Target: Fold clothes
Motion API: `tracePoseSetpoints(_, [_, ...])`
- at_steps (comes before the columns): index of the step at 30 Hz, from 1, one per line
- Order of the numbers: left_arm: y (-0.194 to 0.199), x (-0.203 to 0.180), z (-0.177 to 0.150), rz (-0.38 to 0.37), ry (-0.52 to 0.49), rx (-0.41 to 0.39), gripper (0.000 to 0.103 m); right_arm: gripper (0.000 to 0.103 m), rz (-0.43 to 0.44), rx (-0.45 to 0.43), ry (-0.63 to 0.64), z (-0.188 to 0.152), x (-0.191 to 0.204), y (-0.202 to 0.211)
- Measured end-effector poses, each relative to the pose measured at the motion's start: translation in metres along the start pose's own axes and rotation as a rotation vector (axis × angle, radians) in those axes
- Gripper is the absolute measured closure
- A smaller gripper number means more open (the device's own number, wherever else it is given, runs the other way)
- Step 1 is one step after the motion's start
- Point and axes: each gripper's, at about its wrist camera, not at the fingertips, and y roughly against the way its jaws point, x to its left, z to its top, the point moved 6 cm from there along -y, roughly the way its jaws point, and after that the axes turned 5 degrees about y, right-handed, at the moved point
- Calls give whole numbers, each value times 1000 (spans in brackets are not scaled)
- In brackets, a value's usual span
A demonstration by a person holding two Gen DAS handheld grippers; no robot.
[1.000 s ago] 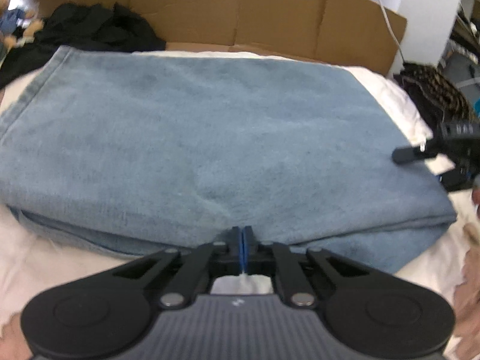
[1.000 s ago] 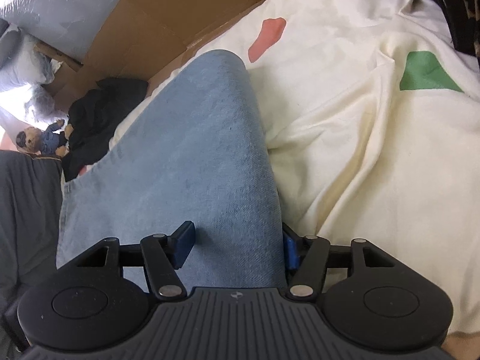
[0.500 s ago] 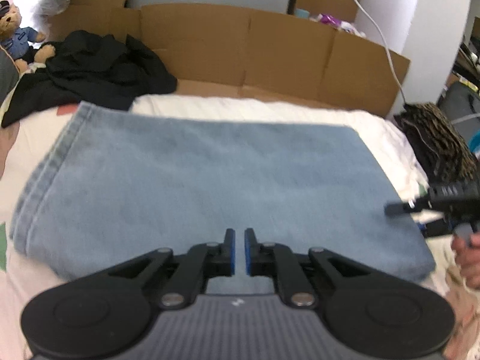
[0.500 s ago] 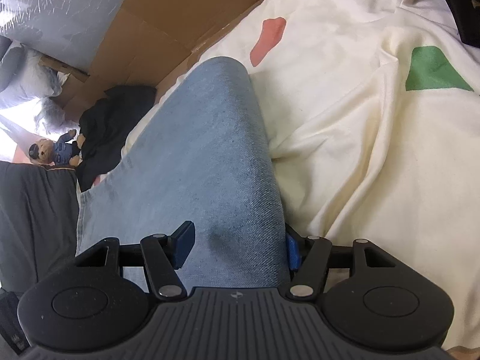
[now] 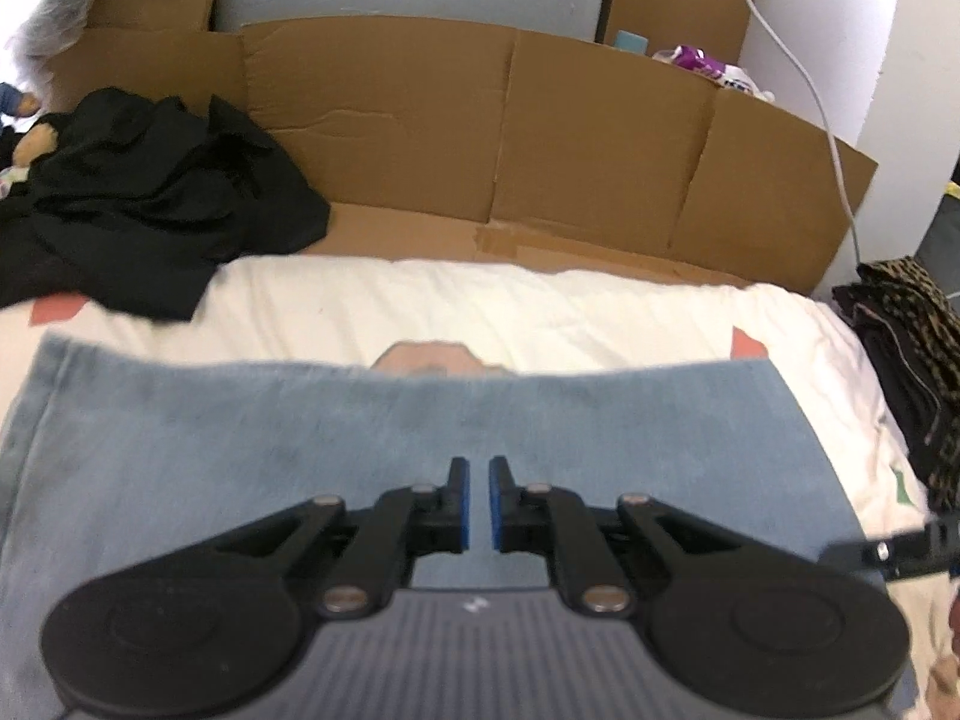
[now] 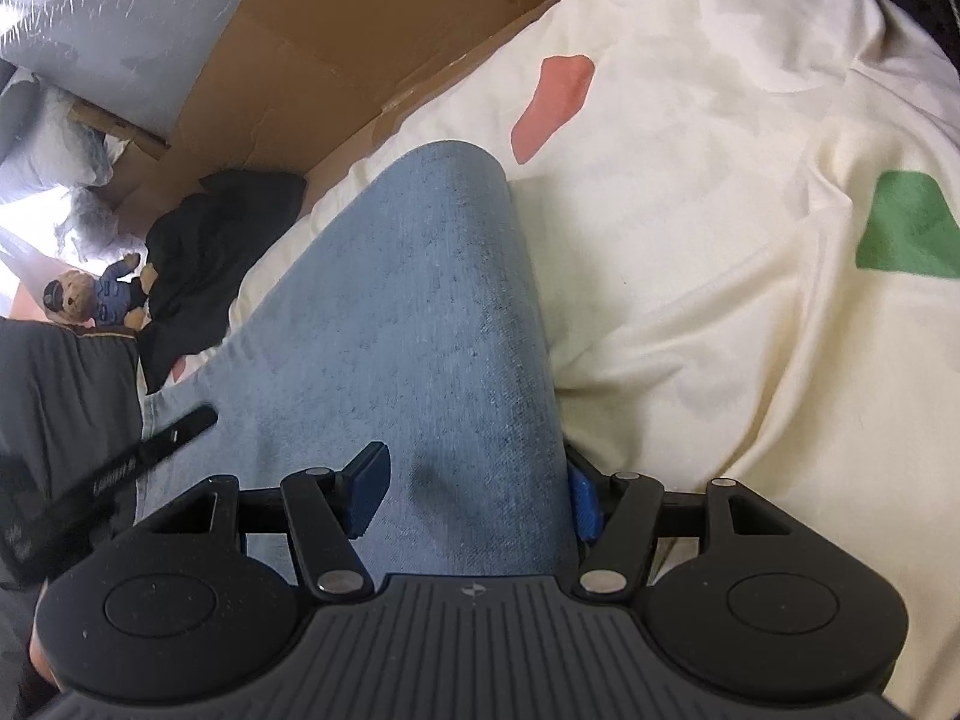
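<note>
Folded light-blue jeans (image 5: 240, 468) lie on a cream bed sheet (image 5: 540, 312) and run under my left gripper. My left gripper (image 5: 474, 504) hovers above the denim, its blue pads a sliver apart with nothing between them. One of its black fingers (image 6: 174, 429) shows at the left of the right wrist view. My right gripper (image 6: 474, 471) straddles the near end of the jeans (image 6: 420, 300). One pad rests on top and the other sits at the folded edge, pressing the thick stack. Its finger (image 5: 882, 549) also pokes in at the right of the left wrist view.
A crumpled black garment (image 5: 150, 210) lies at the back left. A cardboard wall (image 5: 540, 138) borders the bed's far side. Dark leopard-print clothes (image 5: 900, 348) are stacked at the right edge. A teddy bear (image 6: 90, 300) sits by the black garment.
My left gripper left the jeans' near edge, its pads parted slightly, and it rose and moved across the denim. My right gripper kept its place on the jeans.
</note>
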Motion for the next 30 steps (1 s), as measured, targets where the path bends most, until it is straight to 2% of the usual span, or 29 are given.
tracePoseSetpoints(7, [-33,-3,23,15,12,-14,96,39,6,18,13,12,-1,-7])
tracePoseSetpoints(10, [-56,0,21,31,26,31,96,38,15,20,13,15,-2,-11])
tracePoseSetpoints(12, [-73,8,13,27,77,67,96,38,27,22,5,17,-4,-12])
tracePoseSetpoints(13, [-78,13,11,19,101,60,100,38,33,25,1,18,-5,-13])
tracePoseSetpoints(17, [-81,14,14,25,92,56,100,38,43,33,-9,23,-7,-12])
tracePoseSetpoints(21, [-66,15,18,13,97,57,100,38,53,22,-24,24,-8,-14])
tracePoseSetpoints(26, [-31,25,12,6,124,59,93,39,122,22,-48,19,-15,-14])
tracePoseSetpoints(28, [-15,27,3,-5,130,65,92,49,139,22,-72,17,-20,-12])
tracePoseSetpoints(30, [1,30,-11,-6,124,72,92,54,154,27,-86,14,-22,-11])
